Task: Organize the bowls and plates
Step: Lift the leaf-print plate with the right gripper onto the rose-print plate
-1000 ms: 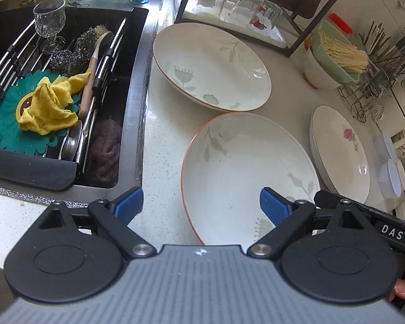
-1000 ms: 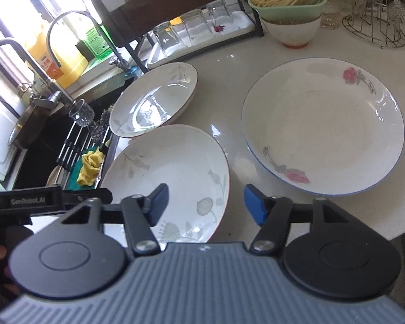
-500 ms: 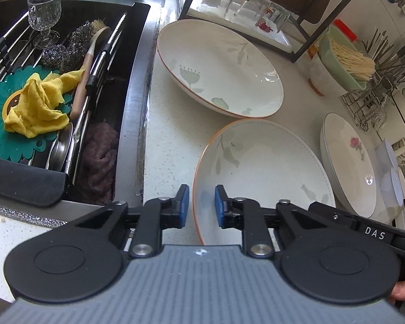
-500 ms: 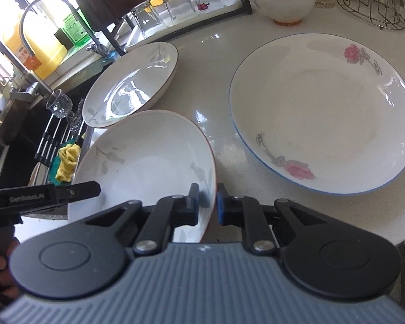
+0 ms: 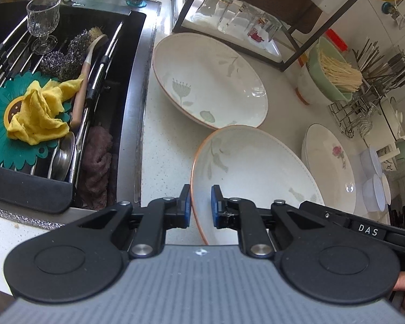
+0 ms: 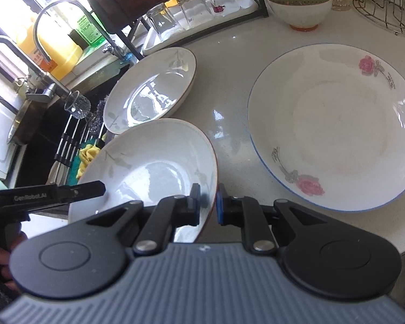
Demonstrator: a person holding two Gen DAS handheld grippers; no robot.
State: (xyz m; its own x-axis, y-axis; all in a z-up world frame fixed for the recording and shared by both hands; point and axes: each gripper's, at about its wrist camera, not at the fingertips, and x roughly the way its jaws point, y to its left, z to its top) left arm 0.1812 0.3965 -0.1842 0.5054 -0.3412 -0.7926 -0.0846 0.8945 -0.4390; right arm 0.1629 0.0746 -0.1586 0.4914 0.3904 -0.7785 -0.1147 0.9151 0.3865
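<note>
A cream plate with leaf prints and a brown rim [image 5: 256,167] [image 6: 154,162] lies nearest on the white counter, held from two sides. My left gripper [image 5: 200,205] is closing its jaws, and its blue pads press on the plate's left rim. My right gripper [image 6: 208,202] is shut on the plate's right rim. A matching leaf-print plate [image 5: 210,78] [image 6: 151,89] rests just behind it, the two rims almost meeting. A larger white plate with pink roses [image 5: 329,167] [image 6: 332,127] lies to the right.
A black sink [image 5: 133,86] on the left holds a stemmed glass [image 5: 42,21], scourers and a yellow cloth [image 5: 37,110]. Behind stand a rack of upturned glasses [image 5: 237,19], a green bowl of chopsticks [image 5: 334,73] and a wire rack [image 6: 386,5].
Both grippers went from open to closed on opposite rims of the near plate. The left gripper shifted toward the plate's left edge.
</note>
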